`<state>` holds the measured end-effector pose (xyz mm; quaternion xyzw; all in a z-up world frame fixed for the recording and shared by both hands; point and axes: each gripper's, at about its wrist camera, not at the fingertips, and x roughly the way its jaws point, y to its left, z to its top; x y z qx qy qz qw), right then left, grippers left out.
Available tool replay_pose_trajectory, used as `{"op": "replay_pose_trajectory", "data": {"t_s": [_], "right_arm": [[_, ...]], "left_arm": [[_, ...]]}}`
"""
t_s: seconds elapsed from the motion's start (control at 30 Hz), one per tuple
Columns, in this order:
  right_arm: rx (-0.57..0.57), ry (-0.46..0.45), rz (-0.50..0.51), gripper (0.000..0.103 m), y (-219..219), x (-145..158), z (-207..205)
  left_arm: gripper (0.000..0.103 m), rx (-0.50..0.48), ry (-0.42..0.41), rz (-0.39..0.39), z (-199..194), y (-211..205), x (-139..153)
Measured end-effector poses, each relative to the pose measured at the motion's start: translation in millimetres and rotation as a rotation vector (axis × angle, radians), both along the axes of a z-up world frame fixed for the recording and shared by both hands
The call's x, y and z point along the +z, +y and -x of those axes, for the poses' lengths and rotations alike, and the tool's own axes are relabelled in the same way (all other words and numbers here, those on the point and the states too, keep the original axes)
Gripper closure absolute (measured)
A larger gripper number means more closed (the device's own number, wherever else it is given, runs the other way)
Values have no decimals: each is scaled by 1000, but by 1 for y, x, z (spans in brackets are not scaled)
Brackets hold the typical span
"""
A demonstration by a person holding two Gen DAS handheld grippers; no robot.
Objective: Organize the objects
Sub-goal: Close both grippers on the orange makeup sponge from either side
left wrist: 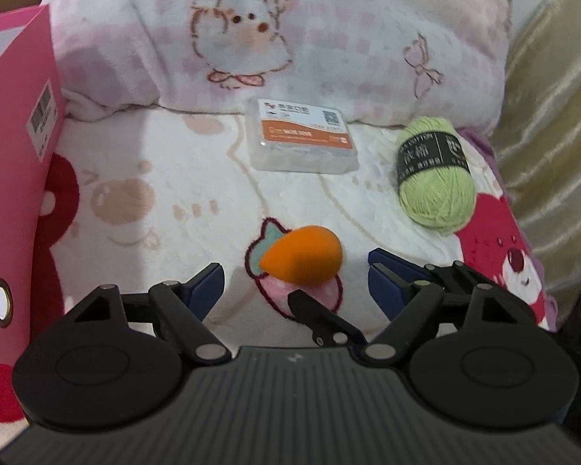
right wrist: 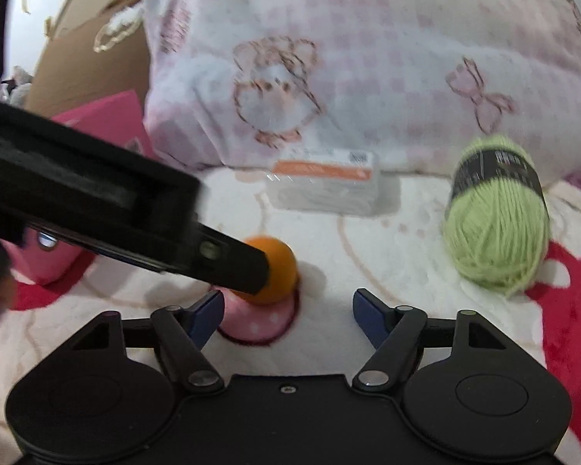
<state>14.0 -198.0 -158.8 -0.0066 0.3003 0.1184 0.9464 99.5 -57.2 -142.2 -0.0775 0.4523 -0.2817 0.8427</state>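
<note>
Both grippers stood spread and empty; the left gripper [left wrist: 296,277] had the orange sponge [left wrist: 302,257] at lower centre of its view just ahead of its jaws, the right gripper [right wrist: 288,310] faced bare blanket [right wrist: 368,240] with the yarn [right wrist: 495,217] at right. Risk, as judged: the egg-shaped, smooth foam sponge could squirt or roll from closing pads on soft plush, and the left gripper crossing the right view might collide with the right one; the clear hard plastic box [left wrist: 304,137] lay centre, the pink carton [left wrist: 17,155] at left.
</note>
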Motion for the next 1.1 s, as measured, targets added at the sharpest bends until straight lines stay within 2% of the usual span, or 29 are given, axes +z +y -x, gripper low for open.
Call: {"op": "replay_pose_trajectory", "data": {"t_s": [0.07,0.13,0.23,0.33,0.37,0.47,0.5,0.6,0.77,0.87,0.97,1.03,1.1], "right_arm": [[42,-14,39,31,9,2,-2],[58,-6,102,31,20,3,-3],[67,-20,134,33,24,4,-1],[48,-26,96,34,18,6,-3],[54,-18,86,39,17,5,-4],[63,8,86,52,17,-2,-8],[62,8,90,53,18,-4,-8],[59,8,102,58,17,-4,-6],[57,20,82,59,13,-7,-7],[53,23,72,59,11,-9,-8],[66,20,70,58,10,-13,-8],[80,10,87,62,9,-14,-6],[67,23,47,64,4,-13,-8]], "left_arm": [[22,20,-1,24,-3,4,-1],[27,32,-2,32,-6,5,-2],[27,40,5,43,-7,2,-5],[28,40,21,37,-6,-2,-10],[29,42,23,39,-6,-3,-11],[42,65,7,38,-5,-2,-12],[49,80,0,37,-5,-1,-12],[54,99,10,68,-5,0,-15],[55,93,57,63,-8,-9,-19],[53,129,23,37,-4,-14,-20],[53,156,31,62,-4,-12,-22],[54,152,28,71,-3,-11,-22],[56,141,19,74,-2,-10,-22]]}}
